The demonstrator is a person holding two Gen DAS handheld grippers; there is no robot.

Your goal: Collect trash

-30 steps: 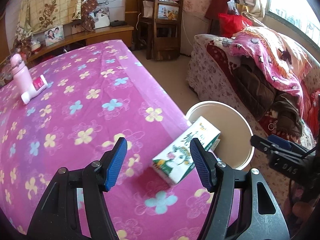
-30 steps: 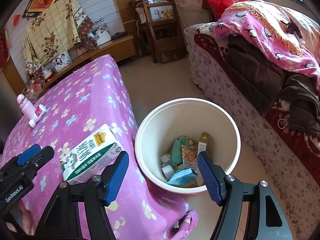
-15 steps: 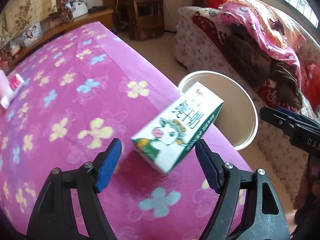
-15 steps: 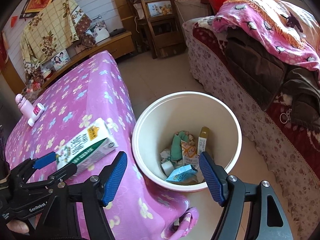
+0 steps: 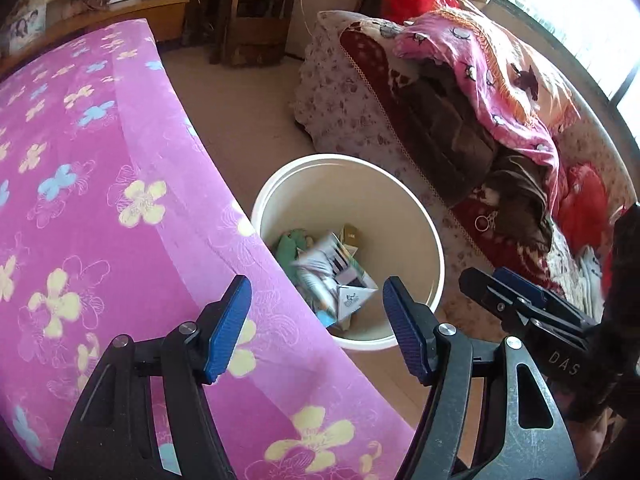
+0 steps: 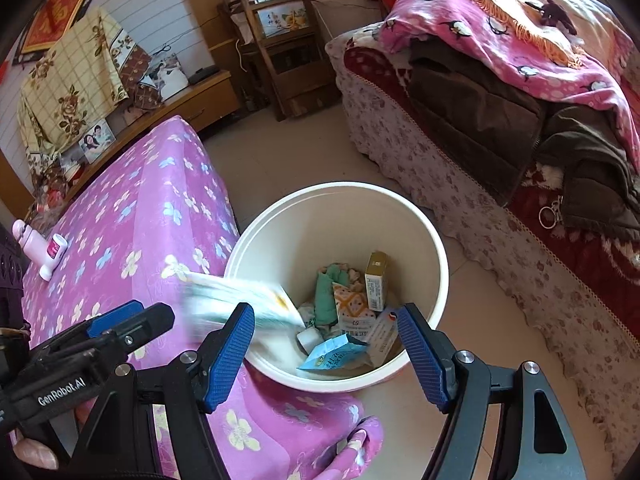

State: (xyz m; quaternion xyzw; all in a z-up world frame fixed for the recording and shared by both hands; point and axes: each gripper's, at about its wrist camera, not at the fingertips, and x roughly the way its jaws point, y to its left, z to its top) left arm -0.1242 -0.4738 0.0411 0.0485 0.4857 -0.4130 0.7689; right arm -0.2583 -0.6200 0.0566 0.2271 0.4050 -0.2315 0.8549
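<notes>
A white and green milk carton (image 6: 236, 304) is blurred in mid-fall over the rim of the cream bucket (image 6: 432, 240); in the left wrist view the carton (image 5: 328, 268) is inside the bucket (image 5: 436, 240). The bucket stands on the floor beside the pink flowered table (image 5: 88, 208) and holds several cartons and wrappers. My left gripper (image 5: 316, 328) is open and empty over the table's edge by the bucket. My right gripper (image 6: 326, 344) is open and empty above the bucket's near rim.
A pink bottle (image 6: 36, 248) lies at the table's far left. A sofa piled with blankets (image 6: 500, 80) stands right of the bucket. A wooden chair (image 6: 280, 40) and a low cabinet (image 6: 192, 100) stand at the back. Bare floor lies between table and sofa.
The milk carton has gone off the table's edge and drops into the bucket. My left gripper has swung right toward the bucket. The right gripper has barely moved.
</notes>
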